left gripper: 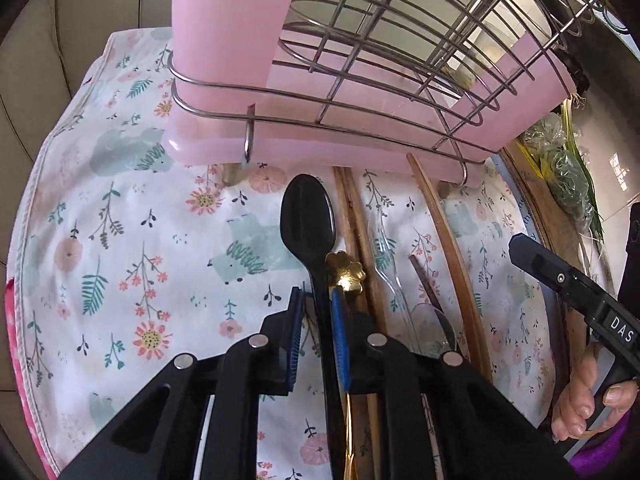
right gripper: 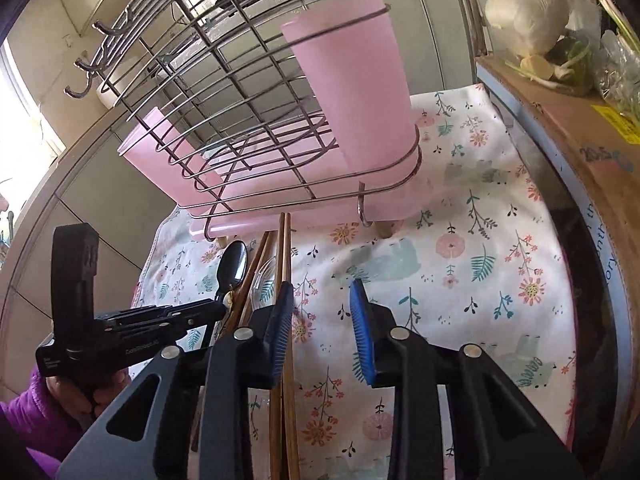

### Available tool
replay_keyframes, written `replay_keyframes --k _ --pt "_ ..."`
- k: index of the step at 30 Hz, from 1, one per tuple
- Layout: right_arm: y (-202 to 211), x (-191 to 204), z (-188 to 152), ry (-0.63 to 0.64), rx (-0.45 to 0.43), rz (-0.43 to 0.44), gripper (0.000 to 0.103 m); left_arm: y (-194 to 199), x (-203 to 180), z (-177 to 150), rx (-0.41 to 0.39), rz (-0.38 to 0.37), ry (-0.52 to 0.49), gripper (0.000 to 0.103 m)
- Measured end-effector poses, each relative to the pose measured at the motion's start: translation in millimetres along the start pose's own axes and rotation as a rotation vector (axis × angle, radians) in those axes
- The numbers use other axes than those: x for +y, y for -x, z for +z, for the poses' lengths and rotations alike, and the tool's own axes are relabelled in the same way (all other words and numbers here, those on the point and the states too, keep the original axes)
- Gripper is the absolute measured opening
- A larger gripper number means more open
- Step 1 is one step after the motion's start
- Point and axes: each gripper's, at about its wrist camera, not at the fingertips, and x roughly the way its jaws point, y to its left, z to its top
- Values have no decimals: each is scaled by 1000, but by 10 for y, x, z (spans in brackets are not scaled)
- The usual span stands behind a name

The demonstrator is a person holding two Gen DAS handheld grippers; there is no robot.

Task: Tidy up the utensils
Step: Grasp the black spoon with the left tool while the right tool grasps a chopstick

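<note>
Utensils lie in a row on a floral cloth (left gripper: 132, 240) in front of a wire rack (left gripper: 360, 60) holding pink cups (left gripper: 228, 20). My left gripper (left gripper: 318, 312) is open, its blue pads either side of the handle of a black spoon (left gripper: 308, 220). A gold flower-topped spoon (left gripper: 346, 274) lies against its right pad. Wooden chopsticks (left gripper: 448, 248), a clear plastic spoon (left gripper: 390, 256) and a metal spoon (left gripper: 438, 328) lie to the right. My right gripper (right gripper: 322, 328) is open and empty above the cloth, beside the chopsticks (right gripper: 282, 264). The black spoon (right gripper: 234, 266) and the left gripper (right gripper: 218, 312) show at its left.
A cardboard box (right gripper: 568, 128) with bagged greens (right gripper: 576, 56) and a white vegetable (right gripper: 528, 8) borders the cloth on the right. The rack (right gripper: 240, 92) has hooks along its top and stands on feet at the cloth's far side. A tiled wall is behind.
</note>
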Motion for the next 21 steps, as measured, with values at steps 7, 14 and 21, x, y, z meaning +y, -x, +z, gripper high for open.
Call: replay_keyframes --k 7,14,21 --pt "-224 33 16 -35 67 47 30 94 59 -25 -13 -14 24 6" --pt "-448 -1 -54 -131 145 140 10 421 232 -97 -37 25 26 3" --pt "-343 21 -139 -153 116 116 7 573 386 -156 -54 23 50 3"
